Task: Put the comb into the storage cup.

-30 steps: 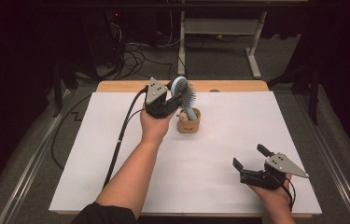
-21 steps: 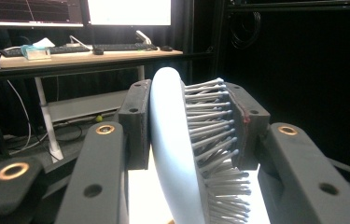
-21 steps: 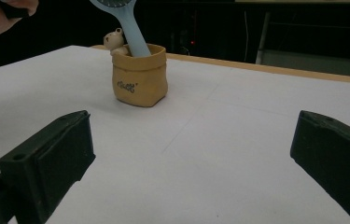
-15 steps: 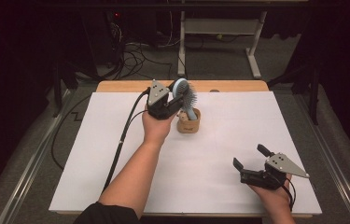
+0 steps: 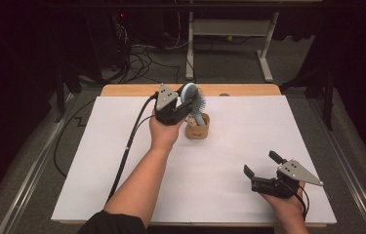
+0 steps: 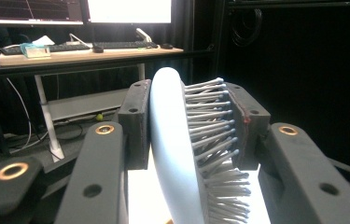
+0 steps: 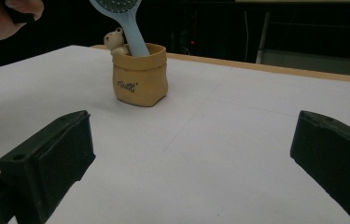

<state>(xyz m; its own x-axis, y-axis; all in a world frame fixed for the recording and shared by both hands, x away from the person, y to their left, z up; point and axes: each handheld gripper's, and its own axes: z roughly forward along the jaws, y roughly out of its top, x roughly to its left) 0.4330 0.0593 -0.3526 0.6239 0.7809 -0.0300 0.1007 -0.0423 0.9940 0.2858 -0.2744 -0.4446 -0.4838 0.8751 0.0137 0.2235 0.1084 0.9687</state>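
From the high view, a small tan sack-shaped holder (image 5: 197,129) stands on the white bench (image 5: 122,146), just right of the left claw (image 5: 184,108). The handle of a light blue hairbrush (image 5: 193,100) sits in the holder and its head leans up and left into the claw, which is clenched on that head. The left hand (image 5: 163,132) is under the claw, with the forearm stretched forward from the near edge and a cable trailing back along it. The right claw (image 5: 259,164) is well apart from the holder, near the front right corner of the bench, released with nothing in it; the right hand (image 5: 288,204) rests low on the bench.

In the left gripper view, the hairbrush (image 6: 182,154) head stands between the pads: the left pad presses its smooth back and the right pad meets the tips of the bristles.

In the right gripper view, the holder (image 7: 140,74) stands ahead and left of centre, well beyond the open jaws, with the brush handle (image 7: 133,32) rising out of its mouth beside a small pale figure (image 7: 114,39) at its rim. Dark writing on the holder's front is too small to read
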